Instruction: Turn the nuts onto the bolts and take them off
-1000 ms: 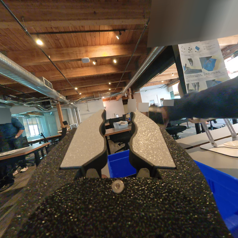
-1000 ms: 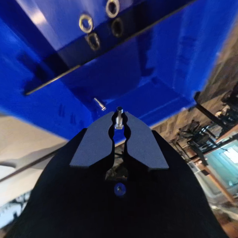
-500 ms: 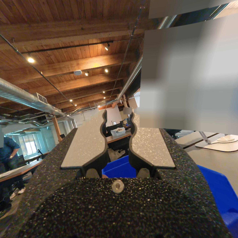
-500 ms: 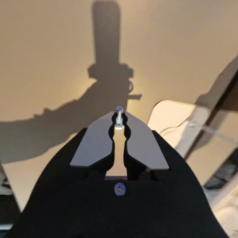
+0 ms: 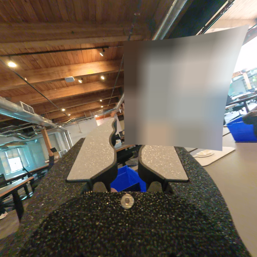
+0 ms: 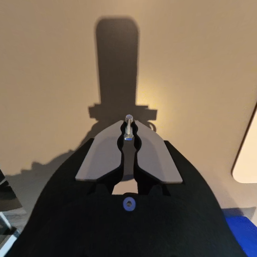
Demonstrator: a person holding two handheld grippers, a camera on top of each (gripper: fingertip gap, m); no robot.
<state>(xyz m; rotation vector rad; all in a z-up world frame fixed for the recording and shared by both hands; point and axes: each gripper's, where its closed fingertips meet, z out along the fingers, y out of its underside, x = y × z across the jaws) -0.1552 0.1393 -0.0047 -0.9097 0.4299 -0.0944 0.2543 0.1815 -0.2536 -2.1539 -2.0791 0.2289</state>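
**Right hand-held gripper clamping a bolt, left one gaping empty**

The right hand-held gripper [image 6: 129,122] is pinching a small silver hex bolt [image 6: 128,128] between the notched tips of its fingers [image 6: 105,151], closed down to the width of the shank. The bolt is lying along the fingers, its hex head sitting back in the notch and its threaded end poking out past the tips. Beneath it, a beige table [image 6: 48,69] is catching the gripper's dark shadow, and a corner of a blue bin [image 6: 242,230] is showing at lower right.

The left hand-held gripper [image 5: 127,140] is holding nothing, its speckled fingers [image 5: 97,151] spread well apart and pointing out over an office with a wooden beam ceiling [image 5: 62,34]. A blue bin [image 5: 126,176] is showing through the gap between them, and another blue bin [image 5: 240,130] is sitting farther off on the table [image 5: 229,187] at right.
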